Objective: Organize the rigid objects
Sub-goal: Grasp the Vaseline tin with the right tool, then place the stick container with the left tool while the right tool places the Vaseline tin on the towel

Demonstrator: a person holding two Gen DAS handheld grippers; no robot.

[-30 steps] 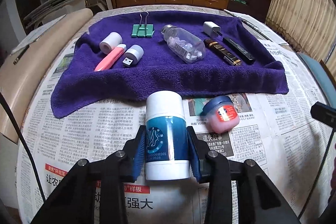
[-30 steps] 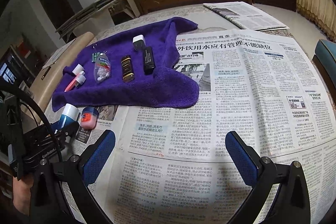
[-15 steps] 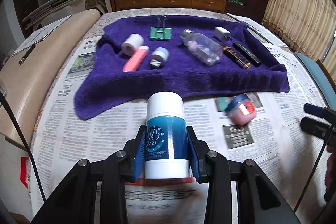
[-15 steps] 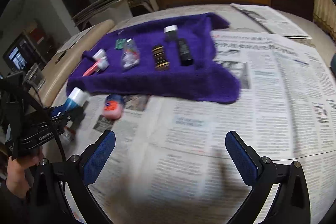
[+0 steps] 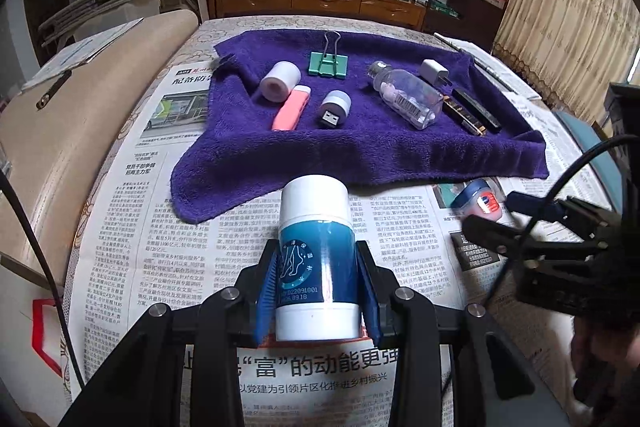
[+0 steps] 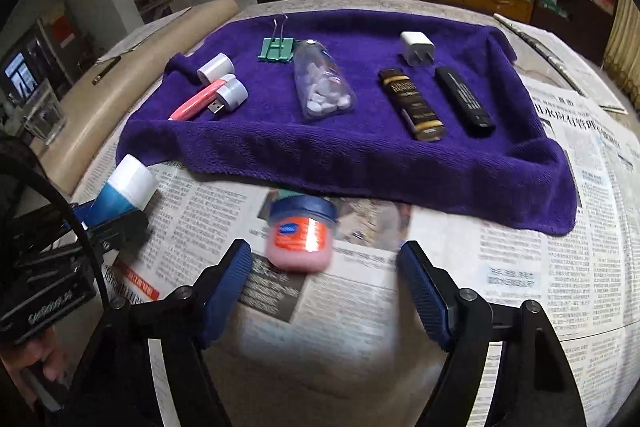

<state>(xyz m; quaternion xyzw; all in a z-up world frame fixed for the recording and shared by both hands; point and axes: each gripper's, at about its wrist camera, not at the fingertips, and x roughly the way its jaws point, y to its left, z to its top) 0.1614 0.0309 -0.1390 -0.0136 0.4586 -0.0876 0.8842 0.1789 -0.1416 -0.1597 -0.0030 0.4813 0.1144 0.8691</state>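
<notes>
- Left wrist view: the left gripper point(image 5: 318, 287) has its blue pads clamped on both sides of a white plastic bottle with a teal-blue label point(image 5: 316, 259), cap pointing away, held over the newspaper-covered table point(image 5: 132, 227).
- Just past it is a rumpled purple terry towel point(image 5: 360, 151) with stuff lined up on it: a white tape roll point(image 5: 280, 81), a pink tube point(image 5: 291, 107), a small white USB plug light point(image 5: 335, 108), a green binder clip point(image 5: 329, 61), a clear plastic bottle of white pills point(image 5: 406, 100) and a white charger cube point(image 5: 435, 71).
- Off to the right, a small pink jar with a blue lid point(image 5: 478, 201) sits on the paper with the right gripper point(image 5: 500, 217) right at it.
- Right wrist view: the right gripper's jaws are closing, and the pink jar sits between the pads a bit blurry, nearer the left one, no contact that I can see.
- A brown-and-gold tube point(image 6: 412, 105) and a black stick point(image 6: 464, 103) lie side by side on the towel.
</notes>
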